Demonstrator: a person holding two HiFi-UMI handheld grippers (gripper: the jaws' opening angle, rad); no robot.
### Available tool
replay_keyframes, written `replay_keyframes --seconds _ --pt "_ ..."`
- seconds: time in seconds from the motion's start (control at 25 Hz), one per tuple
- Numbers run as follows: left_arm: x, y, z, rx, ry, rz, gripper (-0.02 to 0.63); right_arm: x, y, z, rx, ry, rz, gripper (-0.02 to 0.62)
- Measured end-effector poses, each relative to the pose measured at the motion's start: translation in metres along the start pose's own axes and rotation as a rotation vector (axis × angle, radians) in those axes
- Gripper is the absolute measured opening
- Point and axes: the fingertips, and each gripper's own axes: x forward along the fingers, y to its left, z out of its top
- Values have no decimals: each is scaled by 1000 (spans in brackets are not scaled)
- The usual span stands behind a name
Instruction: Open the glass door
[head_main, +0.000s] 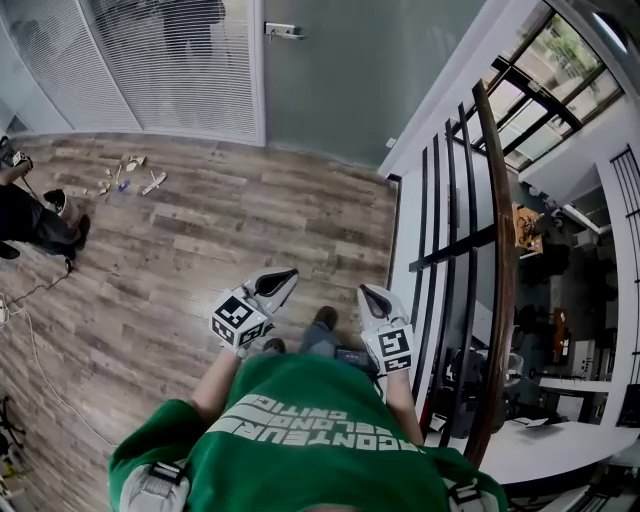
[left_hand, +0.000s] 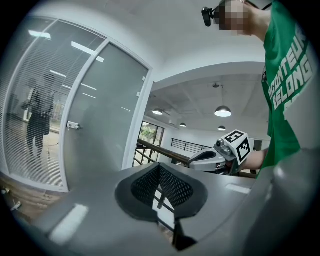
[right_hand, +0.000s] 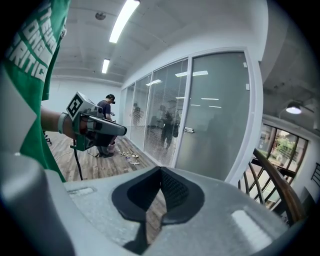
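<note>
1. Your left gripper (head_main: 285, 275) has its jaws closed tip to tip with nothing between them. Your right gripper (head_main: 372, 295) is the same, pressed together and empty. Both hang in front of your chest above the wooden floor (head_main: 200, 250).
2. The glass door (head_main: 350, 70) stands at the far edge of the floor, well apart from both grippers. Its handle (head_main: 283, 30) sits at the door's left side, just beside the white frame of the glass wall with blinds (head_main: 170, 60).
3. With the jaws closed you cannot take the handle. Arrive like this and the tips would likely knock the glass or skid off the metal.
4. The handle is small and close to the frame. An off-centre grab could pinch the frame or slip free.
5. The railing (head_main: 497, 250) runs along the floor's right edge, near your right gripper. A wide swing of that arm could catch it.
6. Small scattered bits (head_main: 135, 175) and another person (head_main: 35, 215) are toward the floor's left edge. They matter only if you drift that way.
7. Hard to make out:
   - No hinges show, so which way the door swings cannot be told. Pulling the wrong way would strain the grip.
   - The handle's shape is too small to read.
   - The frosted glass hides what lies behind the door.
   - The door's top is cut off in the head view.
   - Your torso covers most of your feet.
</note>
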Motion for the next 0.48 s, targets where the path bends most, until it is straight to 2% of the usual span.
replay_keyframes --seconds 0.24,0.48 --pt "29 15 5 -11 8 23 9 18 -32 2 -10 -3 24 -8" --pt "67 22 20 15 -1 18 9 34 -70 6 -20 -29 29 -8"
